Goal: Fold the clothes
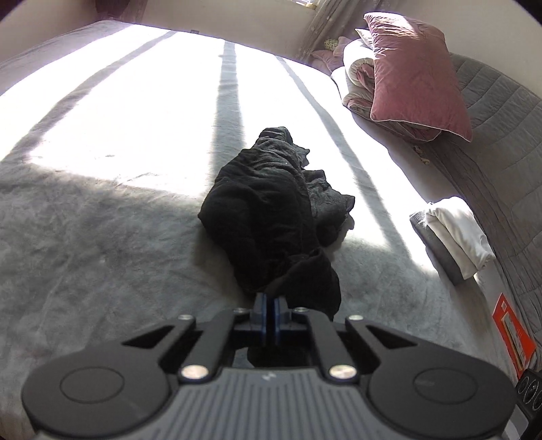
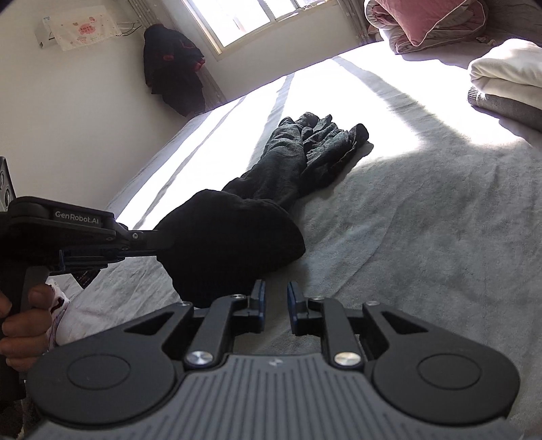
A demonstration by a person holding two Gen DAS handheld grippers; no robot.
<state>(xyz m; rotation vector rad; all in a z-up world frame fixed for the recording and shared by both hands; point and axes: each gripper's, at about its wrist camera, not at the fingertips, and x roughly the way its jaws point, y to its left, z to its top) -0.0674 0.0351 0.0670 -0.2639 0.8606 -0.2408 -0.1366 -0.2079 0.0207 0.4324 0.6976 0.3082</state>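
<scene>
Black, crumpled fabric, a long dark garment (image 1: pixel 267 210), lies stretched along the grey fleece-covered bed (image 1: pixel 101 237), half in shade and half in the bright window light with its striped shadows. The left gripper (image 1: pixel 270 301) has its jaws pressed together on the near end of that garment, a fold of the cloth pinched between the blue pads and lifted a little off the bed. In the right wrist view the same left gripper (image 2: pixel 159 242) comes in from the left edge, held by a hand (image 2: pixel 23 321) on its grip, with the bunched near end of the garment (image 2: pixel 233 237) hanging from its tip. The right gripper (image 2: pixel 275 294) hovers just beside that bunched end, its jaws a little apart with nothing between them; only the grey bed cover shows in the gap. Near the head of the bed lie a folded white cloth on a grey one (image 1: pixel 454 237) and a dusty-pink pillow (image 1: pixel 413 74) on rolled bedding. A dark coat (image 2: pixel 172 67) hangs by the window (image 2: pixel 257 20)
</scene>
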